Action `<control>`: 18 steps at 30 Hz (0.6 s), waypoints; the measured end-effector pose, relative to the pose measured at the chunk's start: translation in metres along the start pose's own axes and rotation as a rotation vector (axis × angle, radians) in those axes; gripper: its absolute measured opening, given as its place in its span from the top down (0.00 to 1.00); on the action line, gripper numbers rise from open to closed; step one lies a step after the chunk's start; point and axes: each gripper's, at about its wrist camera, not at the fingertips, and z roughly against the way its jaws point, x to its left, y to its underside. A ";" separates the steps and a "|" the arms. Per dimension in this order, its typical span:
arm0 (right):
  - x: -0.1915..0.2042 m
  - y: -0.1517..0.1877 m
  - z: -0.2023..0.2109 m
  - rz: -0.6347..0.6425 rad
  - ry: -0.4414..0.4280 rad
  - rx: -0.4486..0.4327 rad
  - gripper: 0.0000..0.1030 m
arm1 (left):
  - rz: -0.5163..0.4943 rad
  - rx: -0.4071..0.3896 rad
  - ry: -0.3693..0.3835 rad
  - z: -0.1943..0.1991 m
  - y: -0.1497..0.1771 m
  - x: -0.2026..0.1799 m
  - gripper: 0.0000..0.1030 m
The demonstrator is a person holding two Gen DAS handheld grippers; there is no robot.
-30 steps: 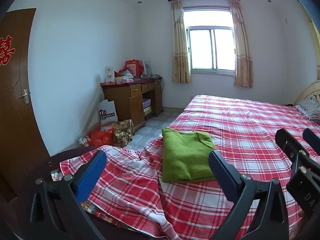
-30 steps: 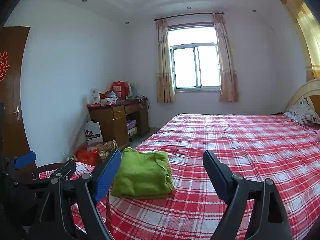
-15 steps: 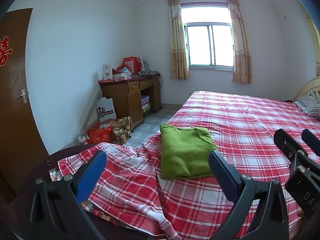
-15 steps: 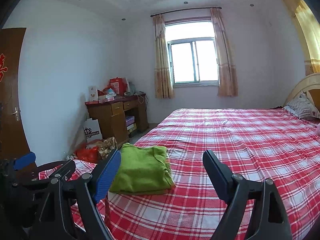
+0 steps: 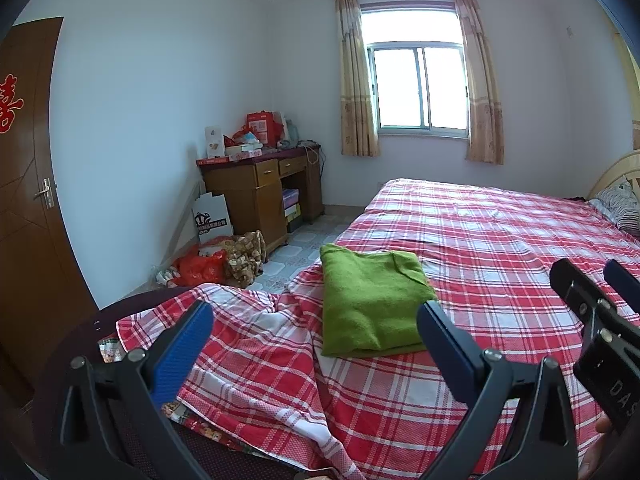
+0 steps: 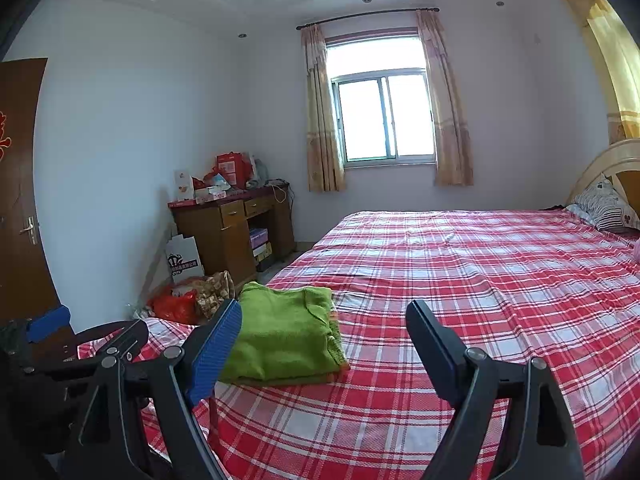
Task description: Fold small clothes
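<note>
Garment: 1 green top [image 5: 370,304] lies folded into a neat rectangle at the centre of the left wrist view and at lower left of centre in the right wrist view [image 6: 282,334]; its layers stack flat, which suggests the fold is finished.
Support: it rests near the corner of the bed [image 5: 500,240], on the red plaid sheet, probably placed there for easy reach from the bedside.
Left gripper [image 5: 316,334]: its 2 blue-padded fingers stand wide apart at the bottom of the frame, holding nothing, raised above the sheet and short of the top.
Right gripper [image 6: 322,330]: also spread wide and empty at the bottom of its frame, with the top showing just past its left finger; it appears again at the right edge of the left wrist view.
Reason for pose: both seem held back, clear of the cloth, so the fold lies undisturbed.
Count: 1 garment, 2 grippers, 1 bed, 1 desk [image 5: 260,188] at centre left, 1 window [image 5: 420,88] at top centre, 1 door [image 5: 28,200] at the left edge.
Stage: judged complete for this piece; no other loose clothing shows on the sheet.
</note>
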 end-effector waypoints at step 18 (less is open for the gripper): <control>-0.008 0.008 -0.011 -0.018 0.011 0.035 0.18 | -0.011 0.058 -0.091 -0.024 0.008 0.005 0.00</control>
